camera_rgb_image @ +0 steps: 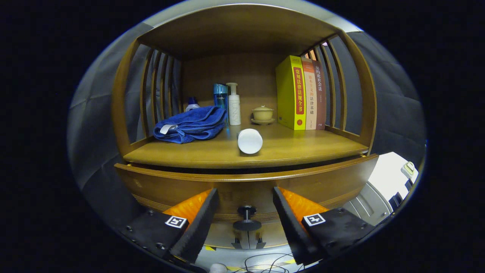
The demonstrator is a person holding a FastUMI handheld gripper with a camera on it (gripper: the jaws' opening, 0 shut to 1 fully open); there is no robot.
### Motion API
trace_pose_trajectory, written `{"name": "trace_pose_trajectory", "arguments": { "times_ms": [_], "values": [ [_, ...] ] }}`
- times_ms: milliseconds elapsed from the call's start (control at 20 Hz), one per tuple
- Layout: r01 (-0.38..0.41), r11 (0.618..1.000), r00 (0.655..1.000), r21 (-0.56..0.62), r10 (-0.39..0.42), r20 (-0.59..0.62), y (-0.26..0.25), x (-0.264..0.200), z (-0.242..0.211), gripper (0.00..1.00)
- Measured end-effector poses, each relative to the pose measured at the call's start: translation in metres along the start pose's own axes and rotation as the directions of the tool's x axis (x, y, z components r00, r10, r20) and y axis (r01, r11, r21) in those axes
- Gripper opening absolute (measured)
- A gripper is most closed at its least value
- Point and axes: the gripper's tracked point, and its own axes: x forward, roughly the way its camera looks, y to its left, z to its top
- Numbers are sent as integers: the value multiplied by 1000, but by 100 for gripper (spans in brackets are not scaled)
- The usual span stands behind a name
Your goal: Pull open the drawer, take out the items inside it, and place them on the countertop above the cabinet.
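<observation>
The drawer [246, 185] sat shut or nearly so, its knob [246, 219] between the wide-open, empty fingers of the gripper [245, 212], while a white cylinder [249, 140] and blue towel [191, 124] lay on the countertop [303, 149], fitting either stage.

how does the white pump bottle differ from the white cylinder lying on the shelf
The white pump bottle stands upright by the shelf's back wall, beside the blue bottle; the white cylinder lies on its side near the front edge. The pump bottle has a nozzle top; the cylinder shows a plain round end. Both are white. The gripper is open, its jaws either side of the drawer knob.
</observation>
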Motion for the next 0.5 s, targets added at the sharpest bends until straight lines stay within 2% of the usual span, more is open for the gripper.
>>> {"name": "trace_pose_trajectory", "arguments": {
  "times_ms": [500],
  "values": [
    [15,1000,1000,-20,-15,16,0,19,-2,97]
  ]
}}
